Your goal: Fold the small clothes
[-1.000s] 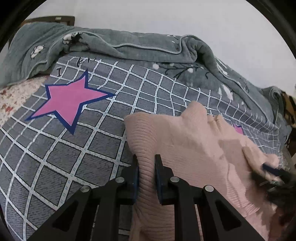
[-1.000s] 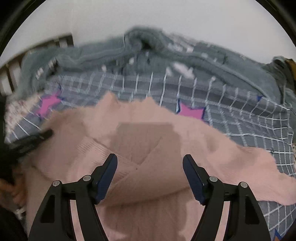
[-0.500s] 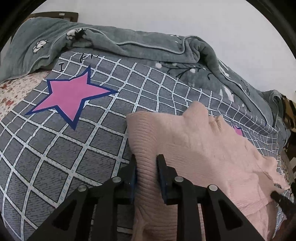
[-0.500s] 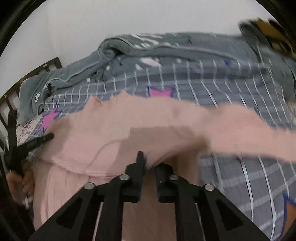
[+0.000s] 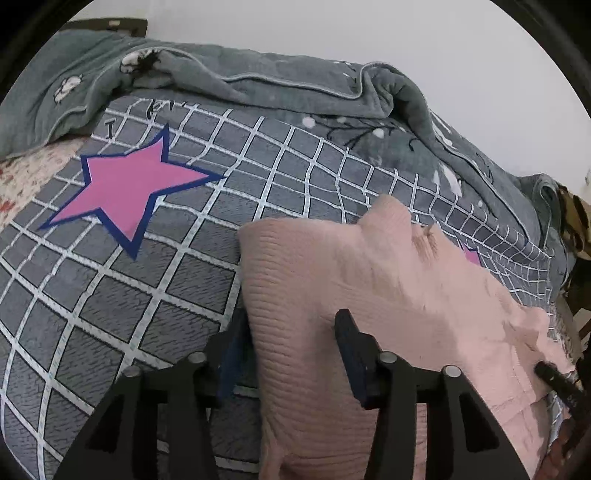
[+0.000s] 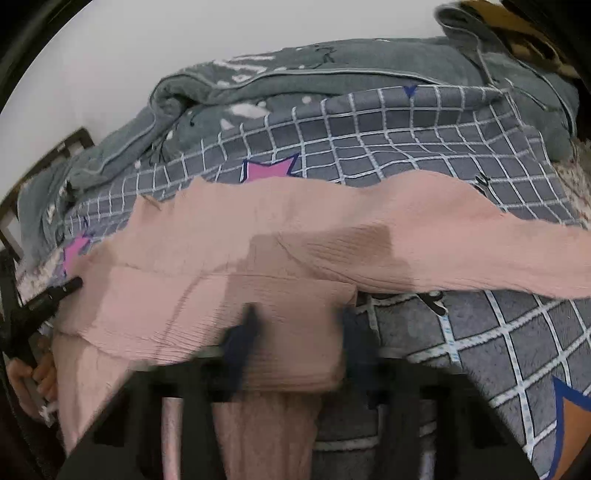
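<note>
Looking down the left gripper [image 5: 291, 317], I see its jaws standing apart with the near left edge of the pink ribbed sweater [image 5: 369, 277] between them. One finger sits just outside the knit's edge and the other lies on top of the fabric. These jaws have just been closing a little, yet I see no pinch, so I read this claw as open around the cloth. The sweater lies spread on the grey checked blanket [image 5: 110, 295], to the right of a big pink star [image 5: 125, 192] printed on that blanket. A rumpled grey-green quilt [image 5: 258, 81] is heaped along the far side against the white wall [image 5: 369, 29]. At the sweater's right edge the dark tip of the other tool just shows. My right gripper [image 6: 299, 314] is badly blurred. Its two dark fingers stand apart over a folded-over band of the sweater [image 6: 295, 229], which fills the gap between them. These jaws too have just been closing with the knit between them, but through the blur I cannot tell whether the pads are biting the cloth or only straddling it. One sleeve [image 6: 517, 254] stretches away to the right across the checks. At the far left of this view I see a hand [image 6: 33, 376] gripping the left tool at the sweater's opposite edge.
</note>
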{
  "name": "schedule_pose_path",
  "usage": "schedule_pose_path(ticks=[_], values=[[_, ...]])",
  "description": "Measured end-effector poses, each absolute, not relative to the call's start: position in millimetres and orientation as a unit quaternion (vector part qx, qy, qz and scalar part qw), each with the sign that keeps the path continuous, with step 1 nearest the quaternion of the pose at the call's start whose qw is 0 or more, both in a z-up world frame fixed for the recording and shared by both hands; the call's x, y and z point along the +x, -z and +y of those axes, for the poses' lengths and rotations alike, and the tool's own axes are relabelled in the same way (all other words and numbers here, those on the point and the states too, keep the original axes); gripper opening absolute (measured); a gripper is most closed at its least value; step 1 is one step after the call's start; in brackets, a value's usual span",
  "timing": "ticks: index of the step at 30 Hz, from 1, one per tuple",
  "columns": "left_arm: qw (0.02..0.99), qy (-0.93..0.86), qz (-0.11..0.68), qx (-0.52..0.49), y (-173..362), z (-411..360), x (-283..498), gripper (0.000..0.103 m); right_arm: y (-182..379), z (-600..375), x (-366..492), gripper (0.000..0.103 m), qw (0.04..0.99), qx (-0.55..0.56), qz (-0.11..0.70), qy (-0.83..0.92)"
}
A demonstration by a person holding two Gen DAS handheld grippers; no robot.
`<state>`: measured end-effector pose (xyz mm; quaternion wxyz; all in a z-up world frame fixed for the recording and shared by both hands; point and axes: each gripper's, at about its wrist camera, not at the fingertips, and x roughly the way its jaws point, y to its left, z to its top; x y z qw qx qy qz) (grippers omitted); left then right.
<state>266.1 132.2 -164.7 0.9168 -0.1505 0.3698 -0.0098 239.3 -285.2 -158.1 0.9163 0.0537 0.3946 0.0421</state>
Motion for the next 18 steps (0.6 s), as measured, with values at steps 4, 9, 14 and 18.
schedule_pose_path(ticks=[4, 9, 14, 18], values=[[0.919, 0.015, 0.345, -0.19, 158.8, 143.6, 262.0, 0.015, 130.9, -276.7, 233.0, 0.007, 0.939, 0.022, 0.337, -0.064], [0.913, 0.005, 0.342, -0.222, 161.7, 155.0, 258.8, 0.015, 93.8, -266.4, 247.2, 0.006, 0.952, 0.013, 0.286, -0.105], [0.91, 0.002, 0.351, -0.219, 165.2, 154.7, 260.7, 0.016, 112.6, -269.0, 279.4, 0.006, 0.943, 0.014, 0.319, -0.094], [0.909, 0.0, 0.36, -0.21, 167.4, 153.1, 262.0, 0.021, 160.8, -277.4, 302.6, 0.008, 0.908, 0.009, 0.415, -0.058]])
